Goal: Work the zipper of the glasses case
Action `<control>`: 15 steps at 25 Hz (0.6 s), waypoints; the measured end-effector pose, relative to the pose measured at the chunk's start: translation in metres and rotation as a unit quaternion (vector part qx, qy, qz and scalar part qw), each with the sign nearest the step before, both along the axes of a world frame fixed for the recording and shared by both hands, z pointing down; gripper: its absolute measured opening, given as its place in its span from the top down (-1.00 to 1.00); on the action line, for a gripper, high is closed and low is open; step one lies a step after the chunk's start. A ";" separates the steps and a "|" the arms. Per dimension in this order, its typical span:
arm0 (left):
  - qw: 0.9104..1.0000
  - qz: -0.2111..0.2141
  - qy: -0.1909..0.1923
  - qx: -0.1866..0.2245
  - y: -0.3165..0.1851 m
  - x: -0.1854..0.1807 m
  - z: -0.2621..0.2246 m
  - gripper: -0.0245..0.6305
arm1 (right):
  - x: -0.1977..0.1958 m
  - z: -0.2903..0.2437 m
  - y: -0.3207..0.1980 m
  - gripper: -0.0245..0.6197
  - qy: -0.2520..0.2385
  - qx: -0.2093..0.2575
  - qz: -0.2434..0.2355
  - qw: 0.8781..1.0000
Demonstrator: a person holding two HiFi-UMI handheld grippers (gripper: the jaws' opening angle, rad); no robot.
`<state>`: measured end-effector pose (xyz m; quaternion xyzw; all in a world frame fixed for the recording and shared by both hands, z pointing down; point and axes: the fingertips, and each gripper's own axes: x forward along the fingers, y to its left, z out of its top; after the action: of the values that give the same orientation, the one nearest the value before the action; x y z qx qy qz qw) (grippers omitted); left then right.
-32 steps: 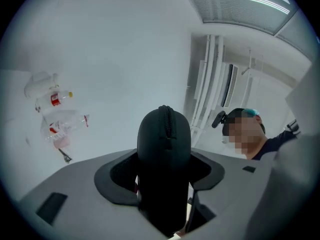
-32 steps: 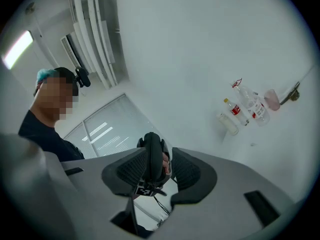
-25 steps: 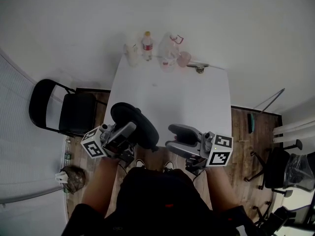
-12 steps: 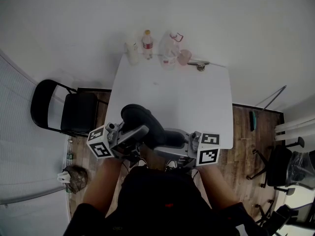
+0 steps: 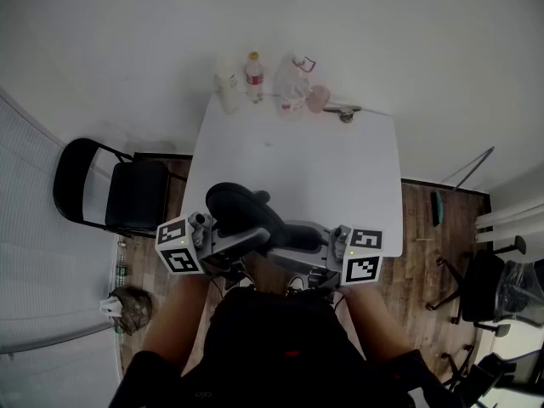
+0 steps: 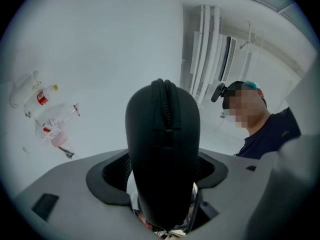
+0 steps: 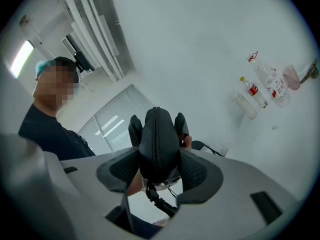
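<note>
Flanking glasses case [image 5: 242, 211]: forearms [image 5: 174, 313] angled inward

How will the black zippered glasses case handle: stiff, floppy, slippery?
The black zippered glasses case shows no sag or dents in mid-air, so likely a stiff shell. Its matte surface looks grippy rather than slick. Rounded sides suggest it could rock once released.

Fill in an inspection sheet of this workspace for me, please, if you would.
Surface: white table, mostly bare.
Job's things: black glasses case, held up near the table's near edge; zipper looks closed where visible.
Clutter: bottle, pink cup and clear plastic items at the far edge.
Grippers: left gripper opening, right gripper closing; the case sits between both pairs of pads, touching them.
Cables: thin dark lead below the right jaws.
Surroundings: black folding chair, wood floor.
</note>
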<state>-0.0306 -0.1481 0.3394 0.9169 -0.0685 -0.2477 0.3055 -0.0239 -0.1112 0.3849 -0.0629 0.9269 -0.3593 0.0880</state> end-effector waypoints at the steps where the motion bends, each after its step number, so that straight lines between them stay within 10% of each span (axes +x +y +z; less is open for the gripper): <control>1: 1.000 0.004 -0.001 0.000 0.002 0.002 0.001 -0.10 | -0.001 0.001 0.001 0.14 0.003 -0.001 -0.005 1.000; 15: 0.999 -0.001 0.023 -0.029 0.002 0.001 0.006 0.11 | -0.010 0.008 0.007 0.14 0.029 -0.004 -0.013 0.999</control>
<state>-0.0300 -0.1458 0.3458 0.9017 -0.0697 -0.2666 0.3331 -0.0343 -0.1042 0.3932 -0.0615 0.9283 -0.3623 0.0562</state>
